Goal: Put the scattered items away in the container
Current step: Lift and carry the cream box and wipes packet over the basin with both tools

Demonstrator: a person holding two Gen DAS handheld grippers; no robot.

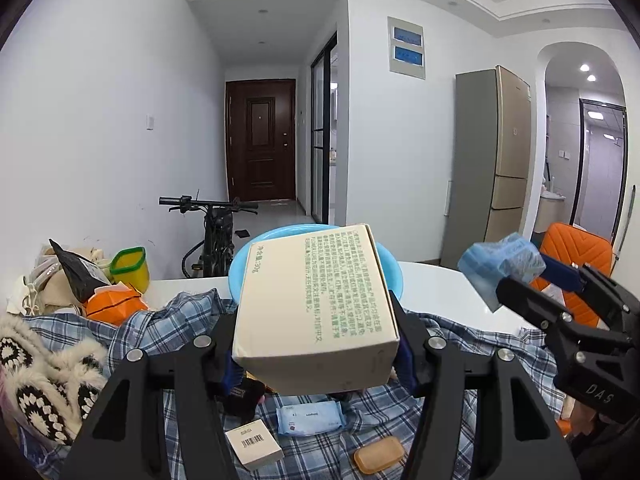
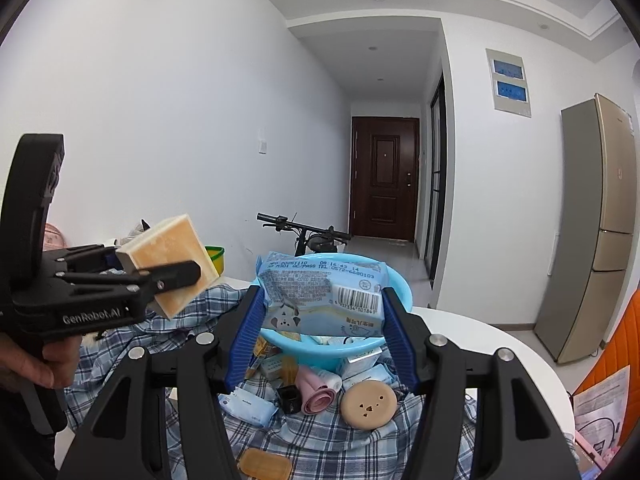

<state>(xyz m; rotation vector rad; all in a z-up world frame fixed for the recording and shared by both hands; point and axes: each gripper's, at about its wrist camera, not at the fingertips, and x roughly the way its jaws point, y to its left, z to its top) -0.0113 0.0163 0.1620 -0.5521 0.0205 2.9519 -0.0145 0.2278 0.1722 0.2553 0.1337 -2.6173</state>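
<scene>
My left gripper [image 1: 316,320] is shut on a cream box [image 1: 320,280] with green print, held tilted in the air in front of the light blue basin [image 1: 244,256]. To its right, my right gripper [image 1: 520,280] carries a blue wipes pack [image 1: 500,266]. In the right wrist view, the right gripper [image 2: 323,300] is shut on that wipes pack [image 2: 320,292], just before the basin [image 2: 400,284], which holds some small packs. The left gripper [image 2: 160,266] with the cream box [image 2: 176,256] is at the left, with a hand [image 2: 36,364] on its handle.
A plaid cloth [image 2: 360,448] covers the white table [image 2: 500,344]. On it lie a round tan case [image 2: 368,404], a pink roll [image 2: 320,394], a small wipes pack [image 1: 310,418], a barcoded white box [image 1: 254,444] and a tan bar [image 1: 378,454]. Left: fuzzy crochet piece [image 1: 44,376], orange item [image 1: 114,306], yellow-green tub [image 1: 128,266].
</scene>
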